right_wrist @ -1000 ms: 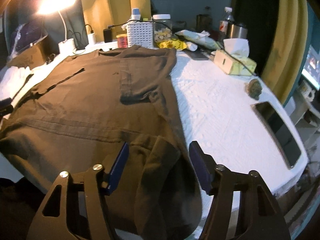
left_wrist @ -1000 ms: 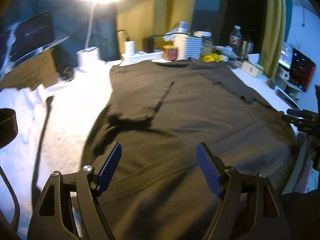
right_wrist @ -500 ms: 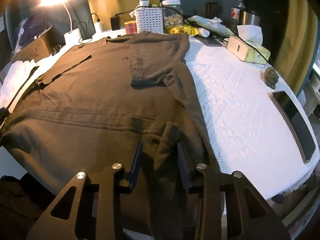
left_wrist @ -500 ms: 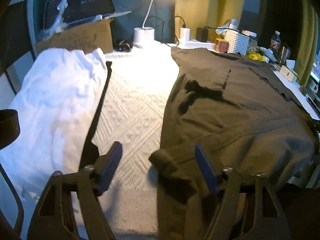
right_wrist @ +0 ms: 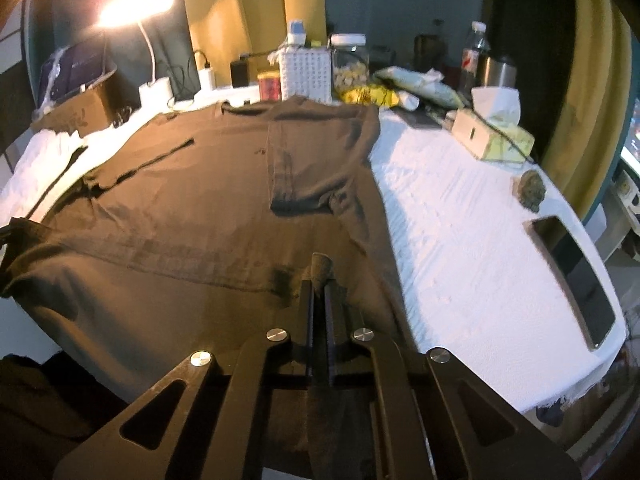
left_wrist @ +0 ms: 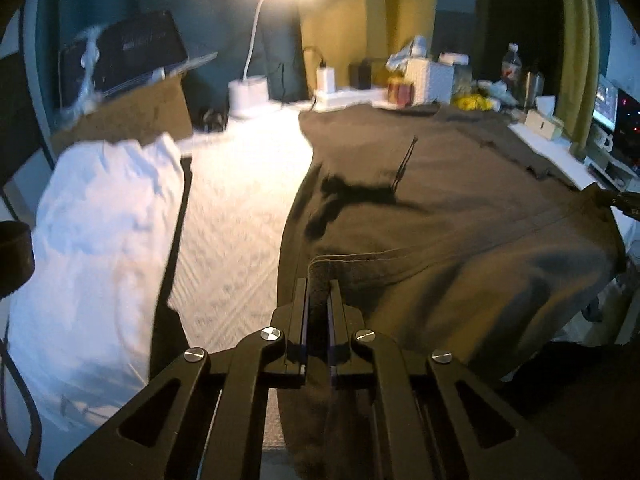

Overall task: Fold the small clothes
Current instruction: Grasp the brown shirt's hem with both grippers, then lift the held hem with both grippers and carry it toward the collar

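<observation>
Both grippers' fingers (left_wrist: 335, 300) (right_wrist: 307, 300) have closed, gripping one dark shirt's (left_wrist: 460, 208) hem.

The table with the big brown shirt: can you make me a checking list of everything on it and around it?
Surface: white textured cover on the table.
Job's things: dark brown T-shirt spread flat, both sleeves folded inward, bottom hem hanging over the near edge.
Clutter: white cloth at the left; phone, tissue box, white basket, jar and bottle at the right and back.
Grippers: left gripper shut on the shirt's near left corner; right gripper shut on its near right corner.
Cables: charger leads by the lamp.
Surroundings: yellow curtain, lit screen.
</observation>
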Motion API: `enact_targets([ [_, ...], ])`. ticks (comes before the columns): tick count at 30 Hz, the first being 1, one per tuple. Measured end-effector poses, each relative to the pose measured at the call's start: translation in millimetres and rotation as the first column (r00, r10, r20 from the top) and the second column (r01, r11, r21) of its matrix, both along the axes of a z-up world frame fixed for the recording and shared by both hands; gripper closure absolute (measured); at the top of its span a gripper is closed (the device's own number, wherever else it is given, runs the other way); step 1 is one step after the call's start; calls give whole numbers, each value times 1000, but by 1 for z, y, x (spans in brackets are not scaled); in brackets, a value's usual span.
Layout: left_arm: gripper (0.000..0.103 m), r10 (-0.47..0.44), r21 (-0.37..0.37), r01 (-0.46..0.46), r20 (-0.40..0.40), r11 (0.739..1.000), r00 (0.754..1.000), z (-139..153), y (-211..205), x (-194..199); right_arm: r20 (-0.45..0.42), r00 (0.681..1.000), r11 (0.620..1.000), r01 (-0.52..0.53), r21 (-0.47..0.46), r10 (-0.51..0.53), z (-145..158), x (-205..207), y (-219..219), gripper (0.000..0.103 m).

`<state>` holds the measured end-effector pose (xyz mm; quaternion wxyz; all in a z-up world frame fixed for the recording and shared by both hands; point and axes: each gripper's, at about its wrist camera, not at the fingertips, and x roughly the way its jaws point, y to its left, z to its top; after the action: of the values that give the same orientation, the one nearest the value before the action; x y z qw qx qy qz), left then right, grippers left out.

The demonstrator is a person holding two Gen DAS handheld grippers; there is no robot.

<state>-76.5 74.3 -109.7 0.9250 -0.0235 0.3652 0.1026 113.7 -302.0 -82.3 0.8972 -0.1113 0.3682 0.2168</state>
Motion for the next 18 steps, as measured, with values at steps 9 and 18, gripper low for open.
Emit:
enact_targets([
  [9,98,8,23,-9,41,1000,999,18,3,8,47,999,999,23,44,-25,18,7,-7,98],
  [18,98,26,26,-29,84,999,996,32,10,15,61,997,998,39,57,-43,27,15,-10,98],
])
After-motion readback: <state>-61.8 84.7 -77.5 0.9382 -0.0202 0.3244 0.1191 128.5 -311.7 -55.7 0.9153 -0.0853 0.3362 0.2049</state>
